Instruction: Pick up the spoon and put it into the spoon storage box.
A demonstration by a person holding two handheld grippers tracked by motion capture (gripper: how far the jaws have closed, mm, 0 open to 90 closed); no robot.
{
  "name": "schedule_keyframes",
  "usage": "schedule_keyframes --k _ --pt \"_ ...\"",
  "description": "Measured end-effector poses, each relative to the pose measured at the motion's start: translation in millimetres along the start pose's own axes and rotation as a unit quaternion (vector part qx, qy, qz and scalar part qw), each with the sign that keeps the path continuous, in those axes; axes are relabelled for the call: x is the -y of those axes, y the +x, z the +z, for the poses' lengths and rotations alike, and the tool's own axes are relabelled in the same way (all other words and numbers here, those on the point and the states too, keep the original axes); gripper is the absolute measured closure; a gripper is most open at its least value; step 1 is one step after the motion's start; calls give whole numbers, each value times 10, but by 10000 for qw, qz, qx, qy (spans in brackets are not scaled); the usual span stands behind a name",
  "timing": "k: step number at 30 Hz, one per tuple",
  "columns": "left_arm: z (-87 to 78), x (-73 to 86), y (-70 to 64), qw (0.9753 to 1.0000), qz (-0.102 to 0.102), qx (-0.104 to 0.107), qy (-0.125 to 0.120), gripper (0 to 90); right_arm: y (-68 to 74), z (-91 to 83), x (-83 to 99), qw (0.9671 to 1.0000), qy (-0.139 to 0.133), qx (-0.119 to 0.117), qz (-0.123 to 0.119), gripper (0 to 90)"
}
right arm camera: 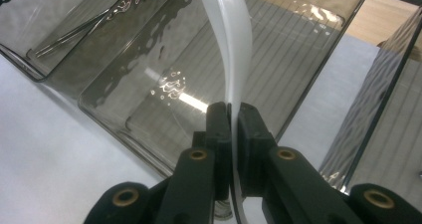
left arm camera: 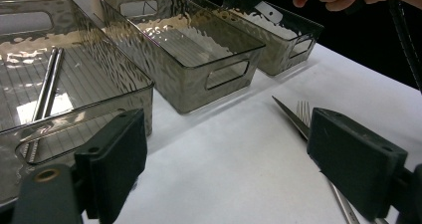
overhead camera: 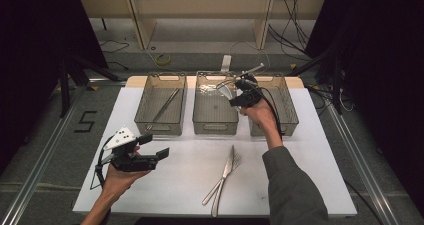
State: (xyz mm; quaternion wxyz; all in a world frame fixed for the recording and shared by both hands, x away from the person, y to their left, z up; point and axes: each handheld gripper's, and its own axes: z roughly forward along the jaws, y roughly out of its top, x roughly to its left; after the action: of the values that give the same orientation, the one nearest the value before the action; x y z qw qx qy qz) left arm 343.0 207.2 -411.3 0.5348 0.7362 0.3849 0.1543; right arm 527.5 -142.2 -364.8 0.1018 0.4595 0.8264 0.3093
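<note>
In the high view, the right gripper (overhead camera: 239, 91) is in the upper centre of the frame, held over the right part of the middle bin (overhead camera: 215, 105). Its jaws are closed tight on a white plastic utensil (overhead camera: 226, 86), whose curved handle runs up and to the left from the jaws. In the right gripper view the white plastic utensil (right arm camera: 234, 50) rises from the centre to the top of the frame as a thin arched strip, pinched edge-on between the 2 black jaws, with the ribbed floor of the middle bin (right arm camera: 278, 50) behind it. Which kind of utensil it is cannot be told, since its far end is cut off or too small to read.

The left gripper (overhead camera: 160, 152) is at the lower left of the high view, held above the white table (overhead camera: 310, 150), with its jaws spread apart and nothing between them. In the left gripper view the 2 pads stand wide at the bottom corners of the frame.

3 smoky transparent bins stand in a row along the far edge of the table. The left bin (overhead camera: 160, 105) holds a pair of metal chopsticks (overhead camera: 164, 106), lying diagonally. The right bin (overhead camera: 287, 107) is partly behind the person's right hand.

On the table, at the lower centre of the high view, a metal knife (overhead camera: 225, 174) and a metal fork (overhead camera: 231, 170) lie crossed, touching each other, well apart from both grippers.
</note>
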Motion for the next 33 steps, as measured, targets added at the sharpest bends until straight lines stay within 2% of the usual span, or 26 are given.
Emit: schedule_keyframes --k 7,8,17,29,33 --pt "6 1 -2 10000 17 11 9 154 16 92 -33 9999 91 6 86 862" --pt "6 1 -2 10000 14 15 7 154 21 104 -39 9999 97 3 40 862" --pt "-1 0 -6 10000 11 13 -20 154 111 220 -60 9999 88 -25 79 860" --pt "-6 1 -5 10000 15 26 -46 154 146 344 -62 9999 145 -29 78 859" --pt "-6 0 -7 10000 19 27 -41 154 154 368 -60 9998 107 -24 145 858"
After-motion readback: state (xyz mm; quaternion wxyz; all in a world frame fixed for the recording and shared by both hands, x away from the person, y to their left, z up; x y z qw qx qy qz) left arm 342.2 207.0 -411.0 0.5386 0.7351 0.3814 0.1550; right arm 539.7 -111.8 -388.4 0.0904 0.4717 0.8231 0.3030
